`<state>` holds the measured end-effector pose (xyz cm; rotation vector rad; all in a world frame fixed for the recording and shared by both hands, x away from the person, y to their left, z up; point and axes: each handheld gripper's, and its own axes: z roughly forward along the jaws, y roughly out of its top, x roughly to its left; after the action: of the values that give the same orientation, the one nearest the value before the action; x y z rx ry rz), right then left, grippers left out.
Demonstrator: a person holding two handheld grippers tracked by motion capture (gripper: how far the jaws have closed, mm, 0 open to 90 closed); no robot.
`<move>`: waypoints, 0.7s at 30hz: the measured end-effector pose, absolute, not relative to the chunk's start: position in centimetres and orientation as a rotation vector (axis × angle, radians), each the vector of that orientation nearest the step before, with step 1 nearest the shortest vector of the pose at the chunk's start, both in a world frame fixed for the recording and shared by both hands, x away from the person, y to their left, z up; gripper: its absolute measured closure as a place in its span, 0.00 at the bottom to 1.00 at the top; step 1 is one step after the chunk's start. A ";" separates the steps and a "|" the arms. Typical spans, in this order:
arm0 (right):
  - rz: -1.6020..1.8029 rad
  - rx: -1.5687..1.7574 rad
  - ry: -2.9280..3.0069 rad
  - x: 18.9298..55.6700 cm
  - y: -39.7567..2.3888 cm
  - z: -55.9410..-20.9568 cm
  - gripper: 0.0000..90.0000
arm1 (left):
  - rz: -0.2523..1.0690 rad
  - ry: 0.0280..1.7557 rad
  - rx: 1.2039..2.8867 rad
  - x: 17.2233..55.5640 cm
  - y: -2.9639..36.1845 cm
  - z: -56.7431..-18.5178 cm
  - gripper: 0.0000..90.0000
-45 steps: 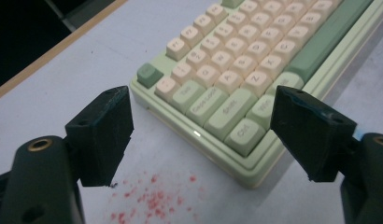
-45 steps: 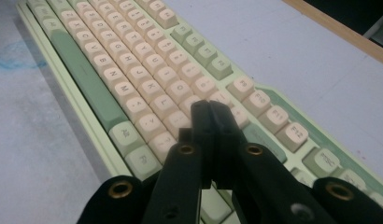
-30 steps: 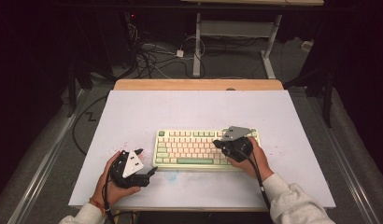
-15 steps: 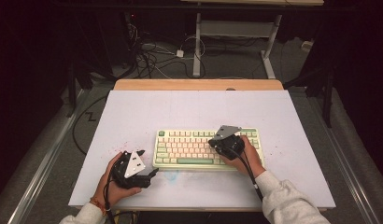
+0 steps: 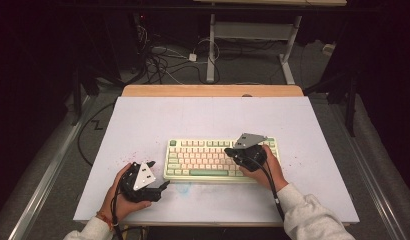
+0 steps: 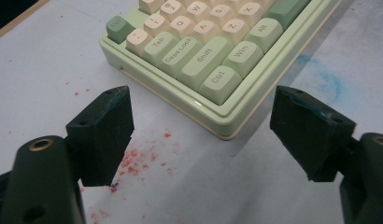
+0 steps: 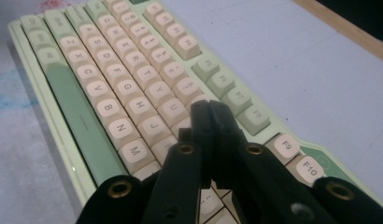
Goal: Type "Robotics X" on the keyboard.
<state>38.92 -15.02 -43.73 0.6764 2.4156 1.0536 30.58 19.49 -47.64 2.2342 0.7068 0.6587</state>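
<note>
- A green and cream keyboard (image 5: 220,160) is seen lying flat on the white counter (image 5: 208,120). It is placed a little toward 5 o'clock from the middle of the counter in the high view.
- The right claw (image 5: 232,151) is held over the right part of the keyboard, at about 3 o'clock from the keyboard's middle. Its tips are pointed toward 9 o'clock.
- In the right gripper view, the right claw (image 7: 210,108) is seen with its two black jaws pressed tight together. Nothing is held between them.
- The closed tips are set low over the cream letter keys, close to the J and K keys. Whether a key is touched cannot be told.
- A grey three-cornered plate (image 5: 250,139) is carried on top of the right claw, and a black cable (image 5: 269,185) is trailed back along the sleeve (image 5: 310,220).
- The left claw (image 5: 158,175) is held on the counter just beside the keyboard's left end, at about 8 o'clock from the keyboard's middle.
- In the left gripper view, the left claw (image 6: 201,135) is seen with its jaws spread wide apart. Nothing is held between them.
- The near corner of the keyboard (image 6: 217,60), by the Ctrl key, is seen just past the gap between the open jaws. It is not touched by them.
- Small red specks (image 6: 133,158) are spotted on the counter by the left jaw, and a faint blue smear (image 6: 327,79) is seen toward 2 o'clock in that view.
</note>
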 end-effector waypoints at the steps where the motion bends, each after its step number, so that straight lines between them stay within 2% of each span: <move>1: 1.083 0.668 2.396 38.6 -15.3 -43.4 0.99 | 0.662 0.706 2.237 30.6 19.5 -47.6 0.23; 6: 1.137 0.666 2.360 37.9 -15.9 -42.7 0.95 | 0.658 0.705 2.228 30.6 19.4 -47.6 0.23; 8: 1.172 0.662 2.326 37.4 -16.5 -42.2 0.89 | 0.653 0.706 2.228 30.6 19.4 -47.6 0.23; 9: 1.172 0.662 2.326 37.4 -16.5 -42.2 0.89 | 0.654 0.704 2.231 30.6 19.4 -47.6 0.23; 10: 1.175 0.660 2.304 37.0 -16.8 -41.9 0.80 | 0.654 0.704 2.233 30.5 19.4 -47.6 0.23; 12: 1.183 0.660 2.289 36.8 -17.0 -41.8 0.77 | 0.651 0.705 2.233 30.5 19.4 -47.5 0.24; 14: 1.205 0.652 2.257 36.2 -17.6 -41.3 0.66 | 0.648 0.710 2.233 30.6 19.4 -47.5 0.25; 16: 1.220 0.655 2.245 36.1 -17.9 -41.1 0.63 | 0.645 0.714 2.234 30.6 19.5 -47.5 0.25; 18: 1.234 0.648 2.223 35.5 -18.5 -40.8 0.53 | 0.637 0.716 2.229 30.7 19.6 -47.4 0.26; 21: 1.244 0.644 2.212 35.1 -18.9 -40.8 0.47 | 0.642 0.722 2.220 30.6 19.8 -47.1 0.27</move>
<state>35.11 -18.92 -40.76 0.6437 2.2118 1.2441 30.59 19.76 -47.13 2.2196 0.7215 0.6421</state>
